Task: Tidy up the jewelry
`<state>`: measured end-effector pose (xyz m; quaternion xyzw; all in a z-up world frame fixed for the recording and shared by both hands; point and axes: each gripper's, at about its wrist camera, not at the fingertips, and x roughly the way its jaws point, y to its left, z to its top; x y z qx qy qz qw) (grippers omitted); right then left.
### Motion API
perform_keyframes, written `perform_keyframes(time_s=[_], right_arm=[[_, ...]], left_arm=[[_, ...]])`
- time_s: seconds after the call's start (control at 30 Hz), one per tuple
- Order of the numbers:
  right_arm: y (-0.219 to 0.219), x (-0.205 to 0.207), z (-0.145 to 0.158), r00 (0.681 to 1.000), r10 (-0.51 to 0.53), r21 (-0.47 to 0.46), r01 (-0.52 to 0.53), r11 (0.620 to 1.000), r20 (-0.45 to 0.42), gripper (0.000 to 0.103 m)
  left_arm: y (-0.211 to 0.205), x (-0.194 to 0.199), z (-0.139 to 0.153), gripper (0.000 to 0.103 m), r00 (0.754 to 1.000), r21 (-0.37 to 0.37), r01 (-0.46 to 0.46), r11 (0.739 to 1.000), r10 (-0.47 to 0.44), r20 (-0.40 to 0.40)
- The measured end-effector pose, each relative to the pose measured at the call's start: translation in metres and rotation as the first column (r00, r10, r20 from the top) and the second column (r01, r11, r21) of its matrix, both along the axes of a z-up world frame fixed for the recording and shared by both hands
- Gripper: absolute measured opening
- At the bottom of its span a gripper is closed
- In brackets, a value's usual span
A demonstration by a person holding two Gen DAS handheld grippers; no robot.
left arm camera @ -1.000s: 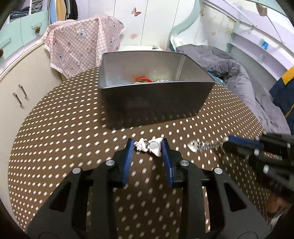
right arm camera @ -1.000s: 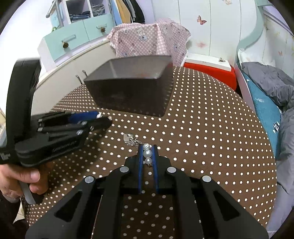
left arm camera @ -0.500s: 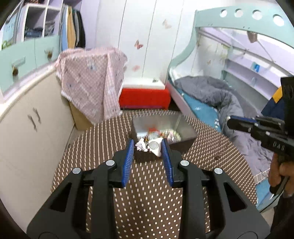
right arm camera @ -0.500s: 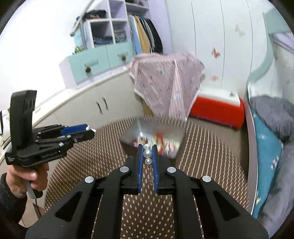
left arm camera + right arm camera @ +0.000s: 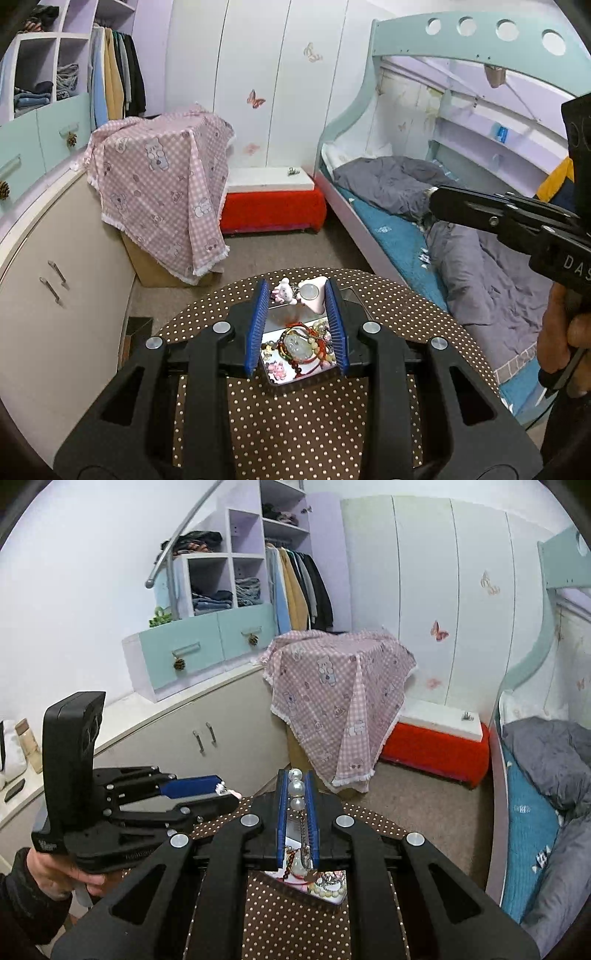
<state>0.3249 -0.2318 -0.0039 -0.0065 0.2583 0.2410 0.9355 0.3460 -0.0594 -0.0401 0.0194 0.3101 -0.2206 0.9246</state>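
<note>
Both claws held high above the round dotted bench [image 5: 295, 435], each tilted down toward it. Left claw [image 5: 297, 291] clamps a charm [image 5: 300, 292] at its tips: small white figure toward the left pad, pale pink piece with a round silvery disc against the right pad, joined by a short chain. The charm hangs clear of the bench, directly over the far edge of the tin [image 5: 280, 384]. The tin sits open on the bench, seen between the left claw's blue pads, holding a tangle of bead bracelets, red cord and a pale green pendant. Right claw [image 5: 297, 786] is pinched tight on a pearl strand [image 5: 296, 787]; three pearls stacked between the pads, a thin chain trailing down from them toward the tin [image 5: 332, 901] below. Whether the chain's lower end touches the tin's contents is hard to tell. Left hand [image 5: 55, 871] grips its handle low at frame left; right hand [image 5: 565, 332] grips its handle at frame right, over the bed.
</note>
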Motion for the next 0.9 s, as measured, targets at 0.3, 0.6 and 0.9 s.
perform_keyframes(time_s=[0.3,0.6,0.9], right_arm=[[0.000,0.039,-0.038,0.991,-0.046,0.012,0.047,0.999,-0.122,0.015],[-0.031,0.033,-0.043,0.972,-0.174,0.093,0.190,0.977,-0.155,0.095],[-0.025,0.003,-0.022,0.970,-0.214,0.094,0.225,0.970,-0.114,0.095]], left_arm=[[-0.018,0.031,-0.024,0.080,0.997,0.052,-0.016,0.999,0.020,-0.073],[0.005,0.020,-0.015,0.094,0.987,0.058,-0.160,0.985,0.161,-0.010],[0.027,-0.025,0.017,0.095,0.957,0.051,-0.274,0.960,0.267,0.111]])
